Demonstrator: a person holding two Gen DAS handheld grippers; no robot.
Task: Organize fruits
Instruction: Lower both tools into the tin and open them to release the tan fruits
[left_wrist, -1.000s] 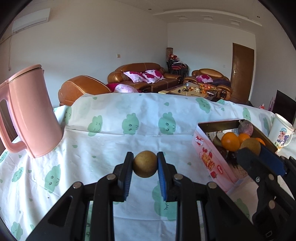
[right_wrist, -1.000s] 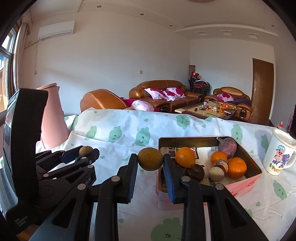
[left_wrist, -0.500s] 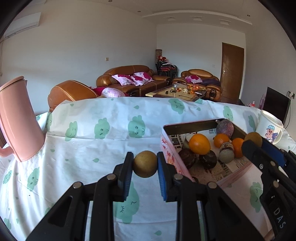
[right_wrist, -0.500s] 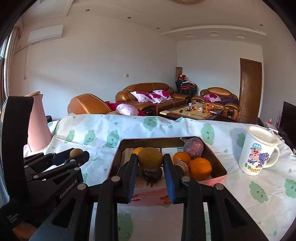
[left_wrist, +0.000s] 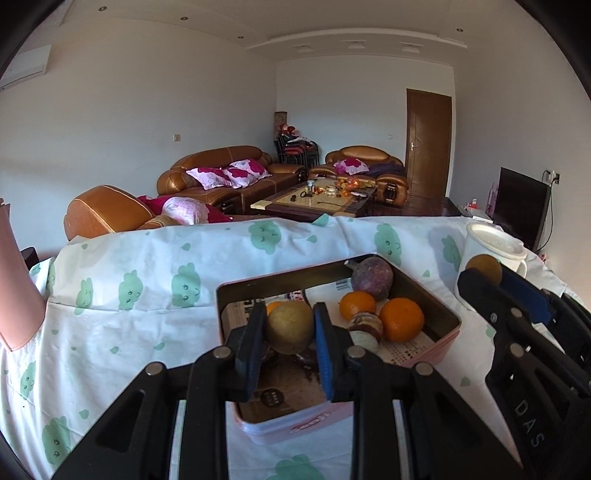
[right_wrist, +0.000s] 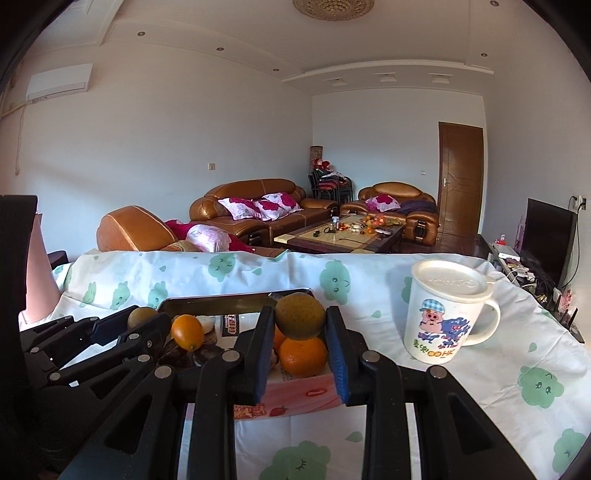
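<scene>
My left gripper (left_wrist: 290, 334) is shut on a round brown fruit (left_wrist: 290, 326) and holds it over the near left part of the pink box (left_wrist: 295, 430). My right gripper (right_wrist: 300, 334) is shut on a second, greenish brown fruit (right_wrist: 300, 315) above the box's (right_wrist: 295, 393) near edge. The box holds oranges (left_wrist: 400, 319), a purple fruit (left_wrist: 371, 278) and several darker fruits. The right gripper with its fruit (left_wrist: 483, 269) shows at the right of the left wrist view; the left gripper's fruit (right_wrist: 142, 317) shows at the left of the right wrist view.
A white lidded cartoon mug (right_wrist: 447, 312) stands right of the box. A pink kettle (left_wrist: 16, 288) stands at the far left. The table wears a white cloth with green clouds (left_wrist: 129, 295). Sofas and a coffee table lie beyond its far edge.
Both grippers have moved right with their fruits: the left from over the bare cloth to over the box, the right from the box's left side to its right side near the mug.
</scene>
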